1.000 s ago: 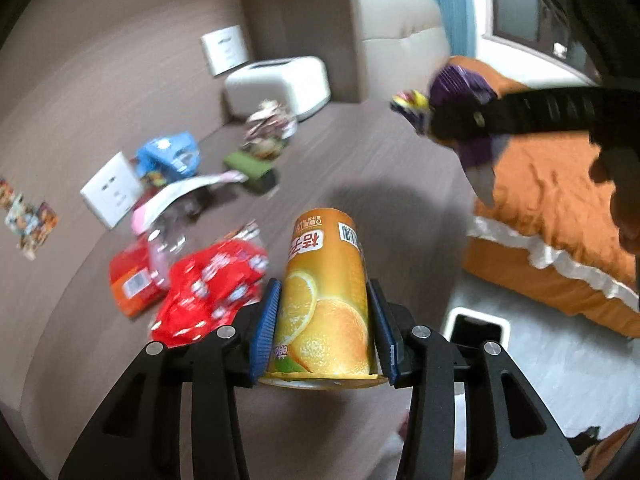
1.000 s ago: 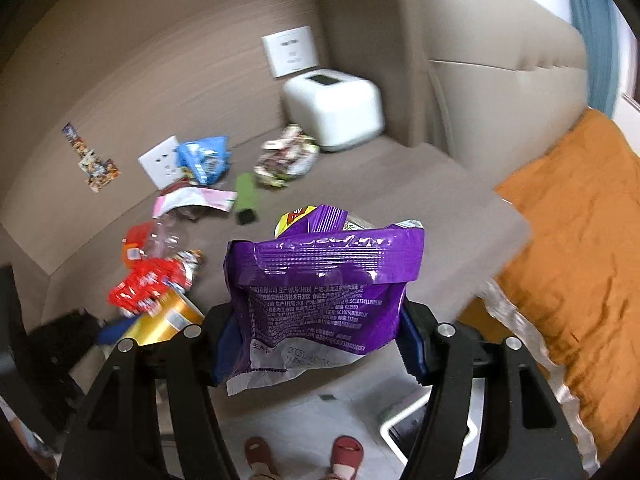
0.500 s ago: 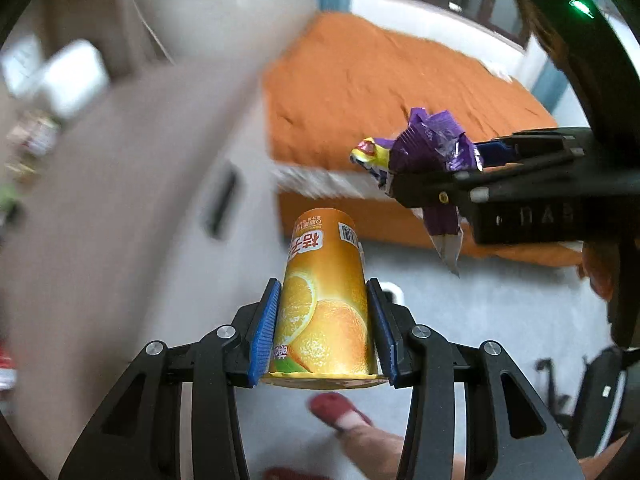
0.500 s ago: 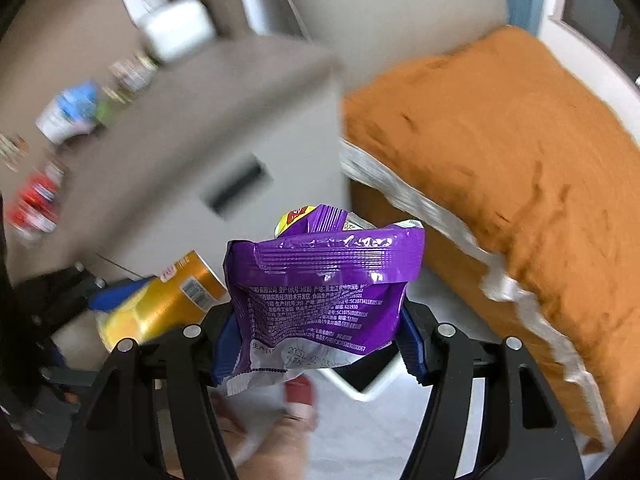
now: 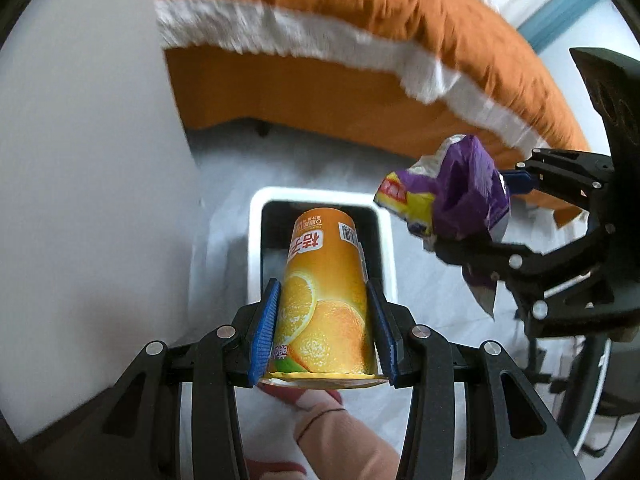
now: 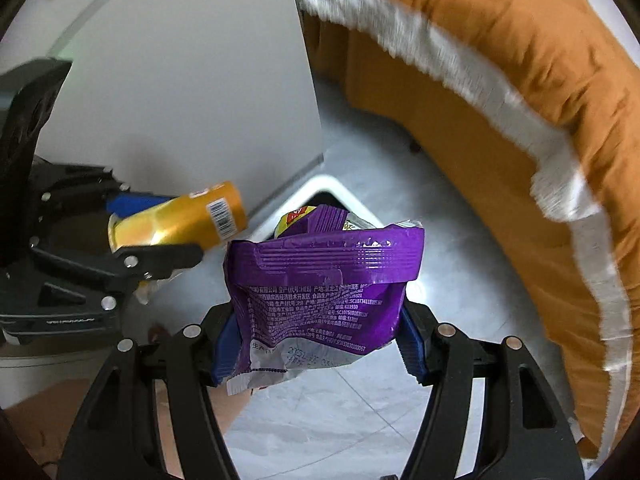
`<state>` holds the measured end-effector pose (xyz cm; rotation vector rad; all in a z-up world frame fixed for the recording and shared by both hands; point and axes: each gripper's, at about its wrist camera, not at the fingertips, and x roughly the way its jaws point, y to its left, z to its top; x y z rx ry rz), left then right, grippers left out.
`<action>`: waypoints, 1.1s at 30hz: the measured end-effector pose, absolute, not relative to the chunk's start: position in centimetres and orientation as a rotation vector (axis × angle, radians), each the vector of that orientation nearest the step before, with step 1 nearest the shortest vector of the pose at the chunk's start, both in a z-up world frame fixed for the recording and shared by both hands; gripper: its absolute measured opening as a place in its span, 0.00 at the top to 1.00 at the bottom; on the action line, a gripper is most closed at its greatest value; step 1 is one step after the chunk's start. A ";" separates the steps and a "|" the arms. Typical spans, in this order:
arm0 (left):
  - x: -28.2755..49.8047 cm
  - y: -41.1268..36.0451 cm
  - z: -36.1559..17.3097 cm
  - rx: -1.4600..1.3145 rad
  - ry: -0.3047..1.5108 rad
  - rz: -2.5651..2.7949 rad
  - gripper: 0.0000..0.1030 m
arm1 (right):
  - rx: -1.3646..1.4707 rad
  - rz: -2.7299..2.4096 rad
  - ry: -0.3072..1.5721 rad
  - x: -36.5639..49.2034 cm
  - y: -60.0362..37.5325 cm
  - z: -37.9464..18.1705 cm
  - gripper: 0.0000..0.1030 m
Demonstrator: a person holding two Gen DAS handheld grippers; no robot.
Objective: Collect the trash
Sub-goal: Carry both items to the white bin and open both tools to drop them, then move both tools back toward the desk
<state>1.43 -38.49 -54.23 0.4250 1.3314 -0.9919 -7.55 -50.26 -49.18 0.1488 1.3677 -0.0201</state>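
Observation:
My left gripper (image 5: 324, 328) is shut on an orange juice can (image 5: 326, 292), its blue pads pressing both sides. The can hangs right above a white-rimmed trash bin (image 5: 256, 240) on the floor. My right gripper (image 6: 316, 340) is shut on a purple snack bag (image 6: 320, 280), with the bin (image 6: 340, 192) showing behind and below it. In the left wrist view the purple bag (image 5: 460, 196) hangs to the right of the can, held by the right gripper (image 5: 492, 216). The can (image 6: 180, 220) and the left gripper (image 6: 156, 232) show at the left of the right wrist view.
A bed with an orange cover and white fringe (image 5: 360, 40) runs along the far and right side. A white cabinet side (image 5: 88, 160) stands close on the left of the bin. The person's foot in a red slipper (image 5: 320, 412) is on the pale marbled floor.
Both grippers have swung away from the littered tabletop and come down toward the floor. They now point steeply down over the bin, each still gripping its item.

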 end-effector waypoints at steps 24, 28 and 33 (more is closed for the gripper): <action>0.9 -39.7 -57.0 0.450 1.277 -0.983 0.05 | 0.028 -0.041 1.398 -10.1 -48.8 -51.3 0.04; 0.7 -39.3 -51.9 0.426 1.232 -0.962 0.05 | 0.027 -0.059 1.366 -9.8 -48.3 -46.9 0.04; 0.5 -38.2 -44.1 0.363 1.165 -0.937 0.05 | 0.022 -0.087 1.297 -9.3 -47.5 -39.1 0.04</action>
